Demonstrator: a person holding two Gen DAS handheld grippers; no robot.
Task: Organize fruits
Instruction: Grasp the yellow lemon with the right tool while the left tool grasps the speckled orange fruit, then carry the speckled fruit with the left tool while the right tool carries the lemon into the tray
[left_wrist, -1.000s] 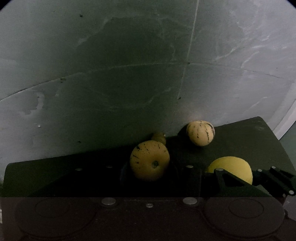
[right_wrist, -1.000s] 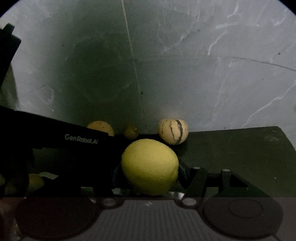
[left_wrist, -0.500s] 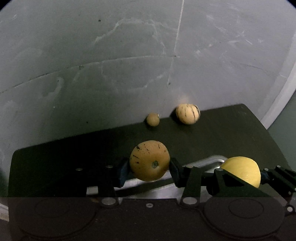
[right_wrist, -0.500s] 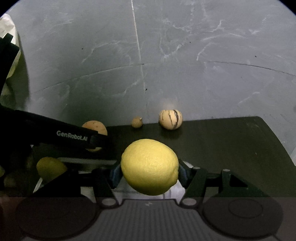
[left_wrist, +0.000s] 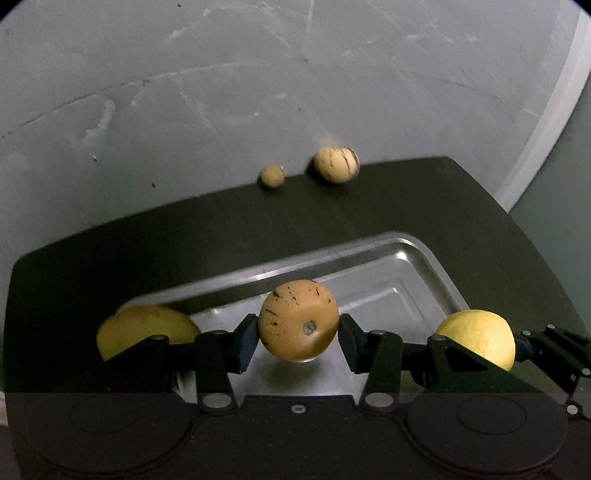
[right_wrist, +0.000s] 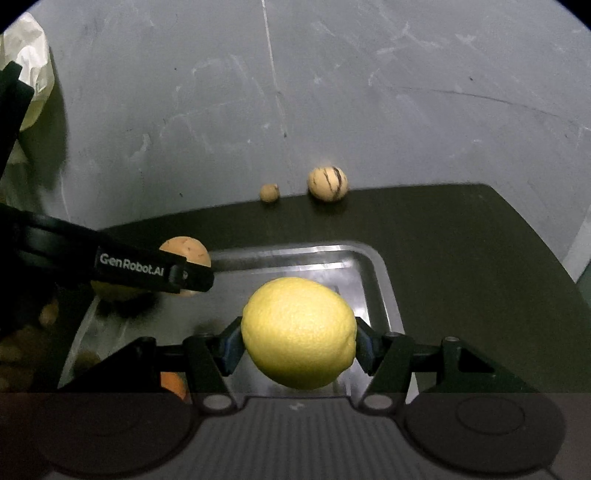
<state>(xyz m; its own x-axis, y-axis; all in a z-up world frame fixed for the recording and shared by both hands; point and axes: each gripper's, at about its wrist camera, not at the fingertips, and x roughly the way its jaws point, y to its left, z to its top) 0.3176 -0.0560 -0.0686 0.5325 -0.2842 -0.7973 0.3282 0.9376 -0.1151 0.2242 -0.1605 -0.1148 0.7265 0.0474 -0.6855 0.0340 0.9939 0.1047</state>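
left gripper (left_wrist: 298, 341) pinches a speckled orange fruit (left_wrist: 298, 319), one finger pressed on each side of it, stem scar toward the camera. the fruit hangs above the metal tray (left_wrist: 424, 258) with a gap under it; its faint reflection shows on the tray floor directly below, so the drop line falls inside the rim, toward the tray's left-middle. a yellow fruit (left_wrist: 144, 328) lies at the tray's left end, just beside the left finger, partly hidden behind the linkage. right gripper (right_wrist: 299, 345) clamps a lemon (right_wrist: 299, 332), long axis running roughly across the fingers, nub end toward lower right. in the right wrist view the lemon sits over the tray's right half, near the right rim, also clear of the floor. both held fruits lie above the tray, side by side, well apart from each other. judgement: next step for each is straight down then release; no sideways travel needed. risk: round fruit rolling after release, and the left one bumping the yellow fruit. two fruits remain on the dark table (right_wrist: 461, 240) at the far edge against the wall: a small round fruit (right_wrist: 269, 192) and a striped fruit (right_wrist: 328, 183), both beyond the tray; neither gripper is clearly nearer.
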